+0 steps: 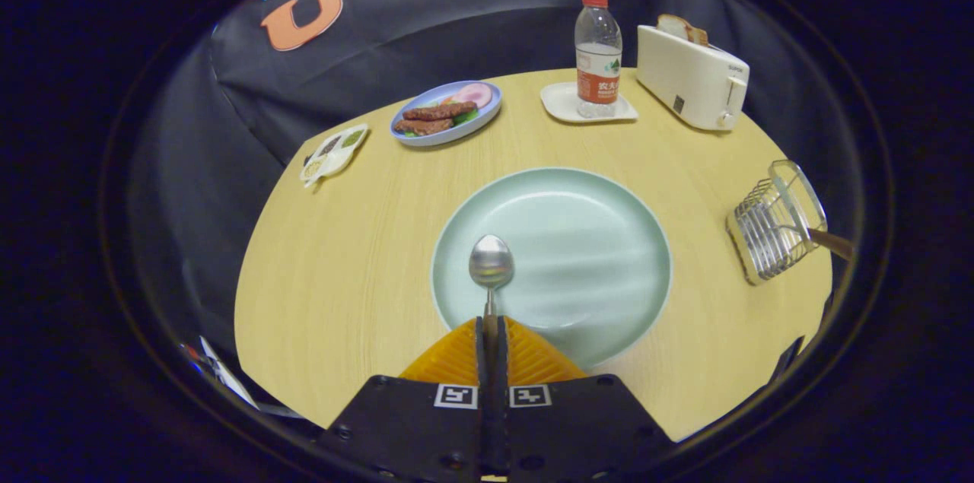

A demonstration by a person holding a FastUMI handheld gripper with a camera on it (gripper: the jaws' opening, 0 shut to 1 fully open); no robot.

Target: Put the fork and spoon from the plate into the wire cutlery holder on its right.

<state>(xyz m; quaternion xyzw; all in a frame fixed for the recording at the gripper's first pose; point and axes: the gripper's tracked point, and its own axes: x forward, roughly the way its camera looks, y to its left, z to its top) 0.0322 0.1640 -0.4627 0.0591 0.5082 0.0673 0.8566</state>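
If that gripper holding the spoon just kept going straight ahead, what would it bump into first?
Probably nothing close by. The gripper, jaws shut on the spoon, points across the bare green plate. Beyond that is open table, with the water bottle slightly to the right, though depth is hard to judge.

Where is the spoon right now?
In the gripper view, the spoon is clamped by its handle in the closed tool, its bowl over the green plate, left of the wire holder.
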